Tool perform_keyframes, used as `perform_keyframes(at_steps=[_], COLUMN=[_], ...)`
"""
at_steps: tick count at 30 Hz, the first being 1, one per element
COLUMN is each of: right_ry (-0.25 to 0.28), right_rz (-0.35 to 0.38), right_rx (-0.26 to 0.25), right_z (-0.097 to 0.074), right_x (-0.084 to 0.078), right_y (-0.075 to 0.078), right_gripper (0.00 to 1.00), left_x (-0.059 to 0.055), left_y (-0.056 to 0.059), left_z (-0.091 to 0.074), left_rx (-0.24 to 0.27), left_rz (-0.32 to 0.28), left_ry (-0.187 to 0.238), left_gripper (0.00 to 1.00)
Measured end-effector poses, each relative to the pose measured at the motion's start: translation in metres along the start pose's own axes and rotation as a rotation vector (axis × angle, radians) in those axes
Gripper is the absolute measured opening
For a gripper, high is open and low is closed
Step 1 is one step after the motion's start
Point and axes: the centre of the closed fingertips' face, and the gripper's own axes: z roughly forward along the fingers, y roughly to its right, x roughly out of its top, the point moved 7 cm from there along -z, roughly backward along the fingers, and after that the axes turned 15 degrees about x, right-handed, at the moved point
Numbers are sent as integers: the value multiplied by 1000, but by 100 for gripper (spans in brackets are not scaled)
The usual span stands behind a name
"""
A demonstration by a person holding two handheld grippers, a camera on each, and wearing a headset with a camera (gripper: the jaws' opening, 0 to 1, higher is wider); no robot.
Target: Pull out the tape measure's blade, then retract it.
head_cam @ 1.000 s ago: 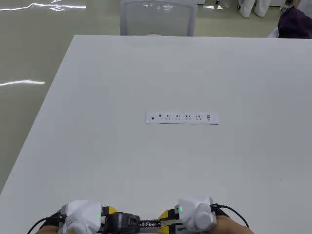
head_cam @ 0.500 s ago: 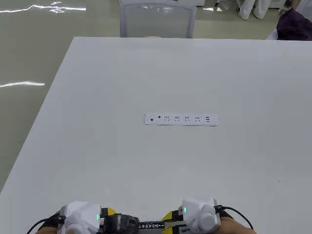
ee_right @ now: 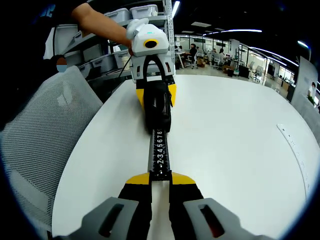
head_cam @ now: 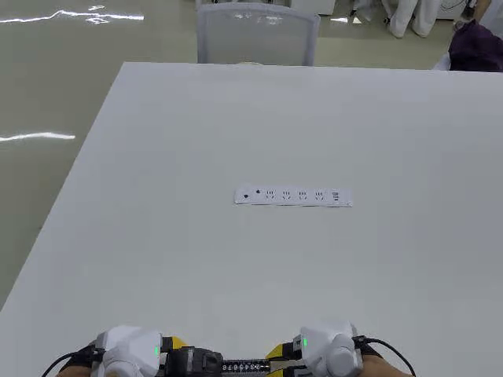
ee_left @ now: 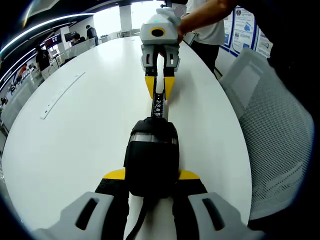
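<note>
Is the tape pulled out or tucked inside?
Out, partway: the numbered blade runs from the case, held by the left gripper, to the right gripper.

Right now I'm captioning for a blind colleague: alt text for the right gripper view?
The right gripper clamps the end of a numbered blade, which runs over a white table to the tape measure case held by the left gripper.

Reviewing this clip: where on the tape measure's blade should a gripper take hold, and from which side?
Best at the free end of the blade, coming in end-on along its length, facing the case. It is a thin, flat strip stretched straight out of the case, which the left gripper clamps. The right gripper is shut on that end, in line with the pull.
</note>
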Motion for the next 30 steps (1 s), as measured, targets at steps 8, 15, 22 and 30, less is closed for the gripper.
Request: perform_keyframes(at_steps=[8, 15, 22, 30], right_ry=[-1, -3, -1, 2], right_rz=[7, 17, 23, 30], right_rx=[-2, -1, 1, 1], right_z=[-5, -9, -13, -18], right_x=[-4, -7, -11, -16], right_y=[-2, -3, -4, -6], right_gripper=[9, 9, 9, 9], left_x=[0, 0, 1, 2], left_y=[0, 0, 0, 0], left_z=[0, 1, 1, 1], left_rx=[2, 2, 1, 0], left_rz=[0, 1, 0, -1], left_ry=[-3, -6, -5, -6], left_gripper=[29, 29, 29, 29])
